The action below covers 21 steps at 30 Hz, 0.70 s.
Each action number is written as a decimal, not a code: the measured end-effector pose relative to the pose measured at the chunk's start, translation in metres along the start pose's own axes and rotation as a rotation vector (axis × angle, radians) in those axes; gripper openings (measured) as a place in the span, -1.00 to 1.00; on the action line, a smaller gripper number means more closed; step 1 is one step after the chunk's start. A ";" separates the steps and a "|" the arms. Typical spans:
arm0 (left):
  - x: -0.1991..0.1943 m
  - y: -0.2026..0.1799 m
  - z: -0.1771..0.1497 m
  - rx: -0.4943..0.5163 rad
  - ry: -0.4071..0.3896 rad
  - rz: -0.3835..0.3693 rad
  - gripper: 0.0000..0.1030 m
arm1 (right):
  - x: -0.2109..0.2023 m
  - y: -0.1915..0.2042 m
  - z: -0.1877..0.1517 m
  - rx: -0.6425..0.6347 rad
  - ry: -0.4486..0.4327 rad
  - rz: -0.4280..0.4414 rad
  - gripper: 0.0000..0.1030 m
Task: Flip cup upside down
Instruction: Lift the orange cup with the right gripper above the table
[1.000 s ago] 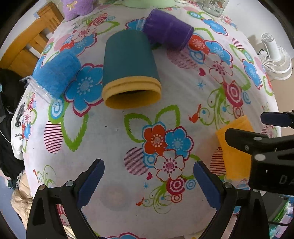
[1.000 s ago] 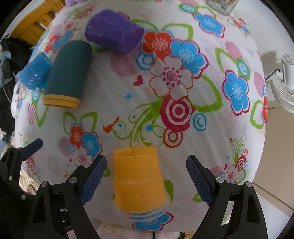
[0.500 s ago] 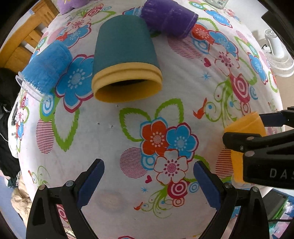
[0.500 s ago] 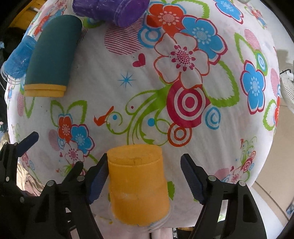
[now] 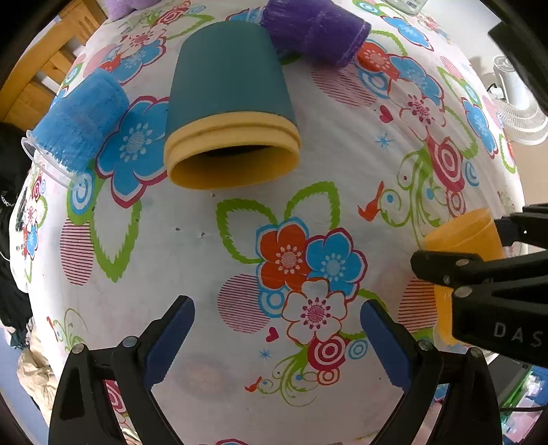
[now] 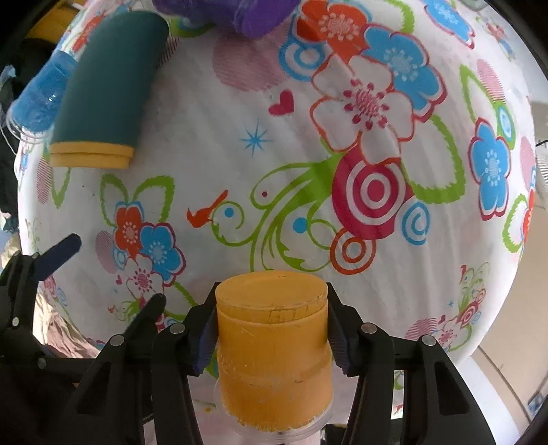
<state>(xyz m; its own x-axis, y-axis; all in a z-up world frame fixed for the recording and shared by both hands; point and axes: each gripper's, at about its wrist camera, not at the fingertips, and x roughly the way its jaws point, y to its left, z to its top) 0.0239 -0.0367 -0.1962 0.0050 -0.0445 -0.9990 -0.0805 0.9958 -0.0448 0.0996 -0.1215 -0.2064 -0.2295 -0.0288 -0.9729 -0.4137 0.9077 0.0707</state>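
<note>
An orange cup (image 6: 274, 345) lies on its side near the table's front edge, base pointing away from me. My right gripper (image 6: 270, 328) is shut on it, one pad on each side. In the left wrist view the orange cup (image 5: 462, 239) shows at the right with the right gripper (image 5: 479, 270) around it. My left gripper (image 5: 277, 342) is open and empty above the floral cloth. A teal cup with a yellow rim (image 5: 229, 102) lies on its side ahead of it, mouth toward me; it also shows in the right wrist view (image 6: 102, 89).
A blue fuzzy cup (image 5: 78, 119) lies left of the teal cup and a purple fuzzy cup (image 5: 315, 30) behind it. A floral tablecloth (image 6: 308, 171) covers the table. A white fan (image 5: 520, 102) stands off the table's right side. A wooden chair (image 5: 37, 82) is at the far left.
My right gripper has moved forward around the orange cup and closed on it. My left gripper has moved closer to the teal cup and stays open.
</note>
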 end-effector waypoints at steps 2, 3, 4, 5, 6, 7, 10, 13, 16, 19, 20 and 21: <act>-0.006 -0.001 0.001 0.007 -0.011 -0.001 0.91 | -0.007 0.000 -0.008 0.005 -0.034 -0.003 0.12; -0.010 -0.001 0.000 0.009 -0.019 0.000 0.91 | -0.010 -0.002 -0.011 0.009 -0.047 0.000 0.12; -0.014 -0.004 -0.001 0.010 -0.025 0.001 0.91 | -0.014 -0.002 -0.013 0.016 -0.062 0.005 0.11; -0.019 -0.004 0.000 0.012 -0.036 0.003 0.91 | -0.017 -0.002 -0.015 0.026 -0.079 0.009 0.11; -0.025 -0.004 -0.001 0.013 -0.045 0.006 0.91 | -0.021 -0.003 -0.021 0.030 -0.090 0.011 0.12; -0.028 -0.004 -0.001 0.014 -0.052 0.007 0.91 | -0.026 -0.002 -0.025 0.036 -0.111 0.015 0.11; -0.040 -0.005 0.000 0.032 -0.081 0.016 0.91 | -0.038 -0.003 -0.036 0.045 -0.169 0.024 0.12; -0.054 -0.010 -0.003 0.056 -0.114 0.022 0.91 | -0.057 -0.005 -0.049 0.056 -0.237 0.036 0.12; -0.068 -0.015 -0.007 0.080 -0.145 0.022 0.91 | -0.075 -0.006 -0.061 0.067 -0.308 0.039 0.12; -0.079 -0.017 -0.009 0.103 -0.166 0.027 0.91 | -0.089 -0.003 -0.068 0.063 -0.372 0.036 0.12; -0.083 -0.018 -0.011 0.113 -0.174 0.032 0.91 | -0.095 -0.003 -0.072 0.056 -0.400 0.026 0.12; -0.088 -0.017 -0.008 0.119 -0.178 0.032 0.91 | -0.101 -0.006 -0.073 0.050 -0.421 0.020 0.12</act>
<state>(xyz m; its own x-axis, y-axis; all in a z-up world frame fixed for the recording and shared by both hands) 0.0164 -0.0502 -0.1077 0.1816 -0.0085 -0.9833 0.0348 0.9994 -0.0022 0.0608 -0.1548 -0.0923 0.1473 0.1528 -0.9772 -0.3671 0.9259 0.0894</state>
